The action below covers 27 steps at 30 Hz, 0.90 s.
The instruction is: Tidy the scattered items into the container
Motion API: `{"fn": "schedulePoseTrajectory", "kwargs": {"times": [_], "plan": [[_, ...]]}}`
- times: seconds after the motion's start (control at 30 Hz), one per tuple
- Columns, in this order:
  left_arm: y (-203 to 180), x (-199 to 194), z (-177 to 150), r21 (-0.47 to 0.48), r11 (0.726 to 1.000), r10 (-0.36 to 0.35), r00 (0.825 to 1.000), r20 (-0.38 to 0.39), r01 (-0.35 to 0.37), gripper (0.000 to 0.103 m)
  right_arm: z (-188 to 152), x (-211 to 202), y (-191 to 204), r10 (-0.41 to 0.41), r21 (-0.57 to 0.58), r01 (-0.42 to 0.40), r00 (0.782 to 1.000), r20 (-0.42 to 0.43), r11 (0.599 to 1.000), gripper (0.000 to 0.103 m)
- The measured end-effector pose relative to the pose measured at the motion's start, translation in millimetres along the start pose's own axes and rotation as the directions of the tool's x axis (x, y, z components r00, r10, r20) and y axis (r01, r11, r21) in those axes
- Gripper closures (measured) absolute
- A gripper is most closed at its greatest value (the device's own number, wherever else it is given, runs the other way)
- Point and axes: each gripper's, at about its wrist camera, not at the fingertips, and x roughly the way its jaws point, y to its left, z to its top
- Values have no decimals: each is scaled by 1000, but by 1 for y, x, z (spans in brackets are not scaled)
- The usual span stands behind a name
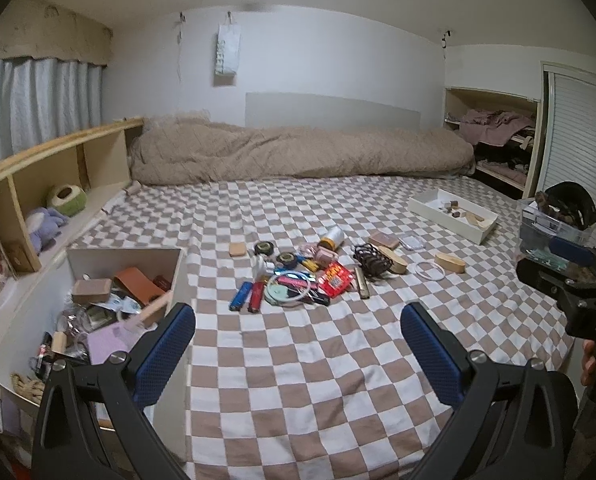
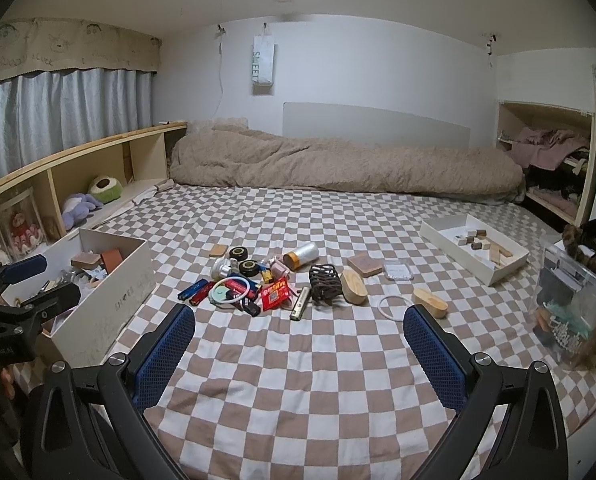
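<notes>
The left gripper (image 1: 298,340) and right gripper (image 2: 299,342) look alike: black angular arms, silver round screws at the joints, fingers (image 2: 436,354) faced with blue dimpled pads. White lettering marks the housings, too blurred to read.

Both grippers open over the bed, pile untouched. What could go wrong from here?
1. The pile is tangled: the white ring lies over the lighters and the red packet, so one pick may drag its neighbours.
2. The big box on the left already looks crowded; dropped items may land on its rim or spill.
3. The left gripper and right gripper face the same pile, so they may collide if both reach in.
</notes>
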Motion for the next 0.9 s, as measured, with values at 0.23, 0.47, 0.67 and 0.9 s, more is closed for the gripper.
{"fn": "schedulePoseTrajectory", "kwargs": {"times": [0.23, 0.47, 0.67, 0.9], "plan": [[-7, 39, -10, 12, 1000, -11, 995, -97, 13, 0, -7, 28, 1, -1, -3, 0, 998, -64, 1000, 0], [-7, 89, -15, 2, 1000, -26, 973, -229, 28, 0, -20, 59, 2, 7, -13, -9, 990, -140, 1000, 0], [-6, 132, -13, -31, 997, -74, 944, -322, 67, 0, -27, 86, -3, 22, 9, -20, 980, -198, 1000, 0], [-2, 188, -12, -31, 999, -29, 906, -421, 18, 0, -31, 117, -4, 4, -29, -11, 964, -264, 1000, 0]]}}
